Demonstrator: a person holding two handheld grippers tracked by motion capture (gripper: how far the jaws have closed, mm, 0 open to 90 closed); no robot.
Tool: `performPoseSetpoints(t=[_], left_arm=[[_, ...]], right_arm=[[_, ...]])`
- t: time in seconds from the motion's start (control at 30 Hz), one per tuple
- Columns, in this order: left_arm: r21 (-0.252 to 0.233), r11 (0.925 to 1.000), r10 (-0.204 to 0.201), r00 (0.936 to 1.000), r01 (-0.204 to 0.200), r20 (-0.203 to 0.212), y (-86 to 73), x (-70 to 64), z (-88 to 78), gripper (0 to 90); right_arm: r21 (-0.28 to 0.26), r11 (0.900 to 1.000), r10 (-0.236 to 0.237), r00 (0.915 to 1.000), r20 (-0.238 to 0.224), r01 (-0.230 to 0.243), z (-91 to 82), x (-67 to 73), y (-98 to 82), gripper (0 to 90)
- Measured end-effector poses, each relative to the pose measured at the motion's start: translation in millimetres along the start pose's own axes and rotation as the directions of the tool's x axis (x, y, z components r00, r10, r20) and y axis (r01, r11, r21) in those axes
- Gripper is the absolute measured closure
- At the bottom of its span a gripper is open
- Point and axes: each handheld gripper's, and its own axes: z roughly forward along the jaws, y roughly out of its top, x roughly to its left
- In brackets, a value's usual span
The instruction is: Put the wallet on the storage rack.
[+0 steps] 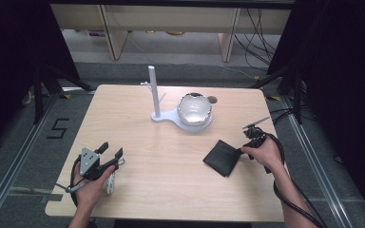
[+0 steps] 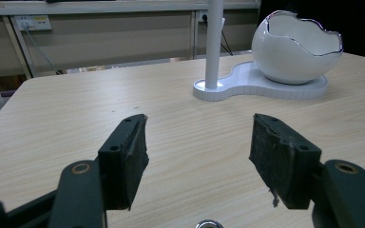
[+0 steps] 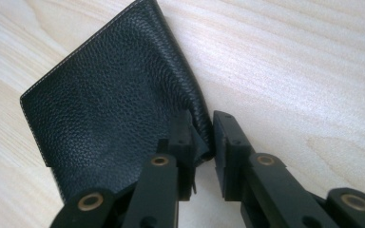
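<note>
In the right gripper view we see our right claw (image 3: 203,142) with its jaws drawn in close, pinching the folded edge of the black leather wallet (image 3: 109,104) between the pads; the leather bulges slightly where it is caught. The wallet lies flat on the bench (image 3: 290,71), spreading away up and to the left of the jaws. From the high view, our right claw (image 1: 241,150) meets the wallet (image 1: 222,157) at its right corner, on the right half of the bench, nearer our edge than the far one.

Our left claw (image 2: 197,156) stands wide apart, nothing between its pads, just bare wood beneath. In the high view it (image 1: 111,153) sits near the front left of the bench, well apart from the wallet.

Farther out, toward the far middle, a white stand (image 1: 164,117) carries an upright post (image 1: 154,90) and a white egg-shaped bowl (image 1: 195,109) with a jagged rim.
</note>
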Motion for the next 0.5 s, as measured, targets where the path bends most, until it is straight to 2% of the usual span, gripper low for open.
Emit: performPoseSetpoints(t=[0.13,0.2,0.23,0.33,0.4,0.43,0.47,0.5], left_arm=[[0.000,1.0000,-0.003,1.0000,0.003,-0.004,-0.2,1.1,-0.1,36.5],[-0.002,1.0000,-0.002,1.0000,0.002,-0.003,-0.3,0.8,-0.2,36.5],[-0.002,1.0000,-0.002,1.0000,0.002,-0.003,-0.3,0.8,-0.2,36.5],[0.000,1.0000,0.004,1.0000,-0.004,0.001,0.4,-0.5,-0.6,36.5],[-0.010,1.0000,0.000,1.0000,0.000,0.007,0.1,-0.6,0.0,36.4],[-0.010,1.0000,0.000,1.0000,0.000,0.007,0.1,-0.6,0.0,36.5],[0.000,1.0000,0.004,1.0000,-0.004,-0.001,0.6,-0.3,-1.4,36.5],[0.000,1.0000,0.002,1.0000,-0.002,-0.001,0.4,0.1,-1.6,36.4]], right_arm=[[0.013,0.999,-0.040,0.9992,0.004,0.040,-8.9,6.3,5.3,81.2],[0.035,0.999,-0.029,0.9995,-0.009,0.030,-19.0,11.2,9.3,81.3],[0.022,0.998,-0.058,0.9983,-0.004,0.058,-22.6,12.9,12.1,81.3],[0.066,0.994,-0.091,0.9959,-0.005,0.091,-37.0,21.0,20.8,81.3],[0.068,0.989,-0.136,0.9907,0.004,0.135,-45.6,26.2,26.4,81.3],[0.077,0.989,-0.128,0.9917,0.012,0.126,-50.2,29.9,29.0,81.3],[0.065,0.988,-0.141,0.9894,0.033,0.139,-52.4,31.9,30.3,81.3],[0.055,0.985,-0.164,0.9859,0.033,0.162,-56.3,34.0,32.6,81.3]])
